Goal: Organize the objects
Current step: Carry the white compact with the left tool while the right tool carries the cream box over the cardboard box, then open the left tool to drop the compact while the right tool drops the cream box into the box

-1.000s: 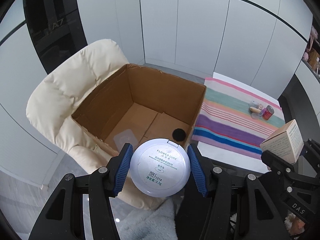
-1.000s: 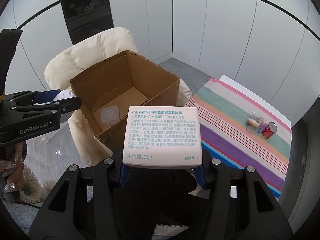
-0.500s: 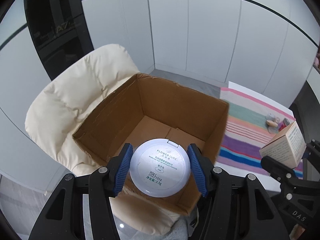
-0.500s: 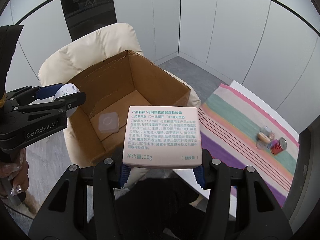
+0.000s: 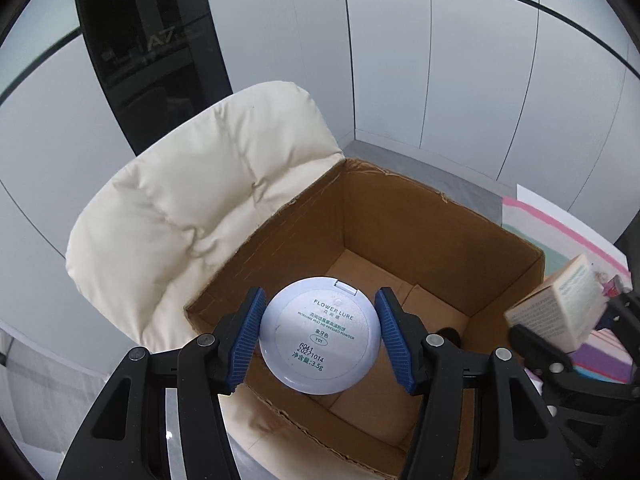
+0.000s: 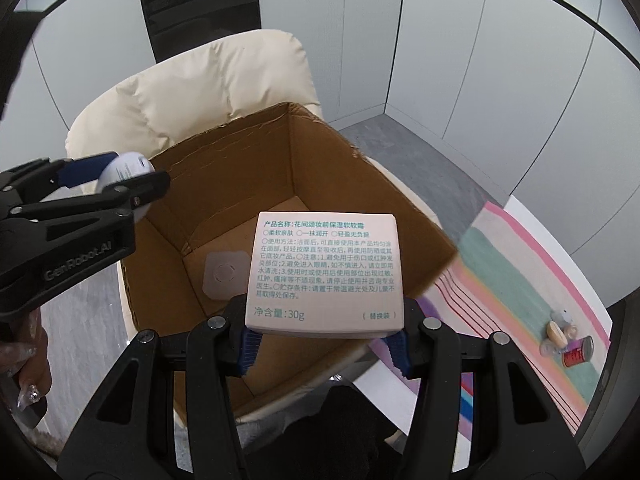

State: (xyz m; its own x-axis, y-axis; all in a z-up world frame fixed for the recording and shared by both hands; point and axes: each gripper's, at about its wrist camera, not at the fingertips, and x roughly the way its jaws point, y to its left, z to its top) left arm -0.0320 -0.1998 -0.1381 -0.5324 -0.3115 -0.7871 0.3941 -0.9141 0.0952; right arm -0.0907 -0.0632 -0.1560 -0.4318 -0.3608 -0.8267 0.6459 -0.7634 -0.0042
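Compact (image 5: 320, 336) clamped in left tool (image 5: 320, 338), above open box (image 5: 400, 248).

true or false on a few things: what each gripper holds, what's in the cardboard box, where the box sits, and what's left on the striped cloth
1. The left gripper clamps a round powder compact. True.
2. The right gripper is empty. False: it grips a pale printed carton.
3. The cardboard box sits on a cream padded chair. True.
4. The box is empty. False: a clear squarish lid lies on its floor.
5. Small items, including a red can, lie on the striped cloth. True.
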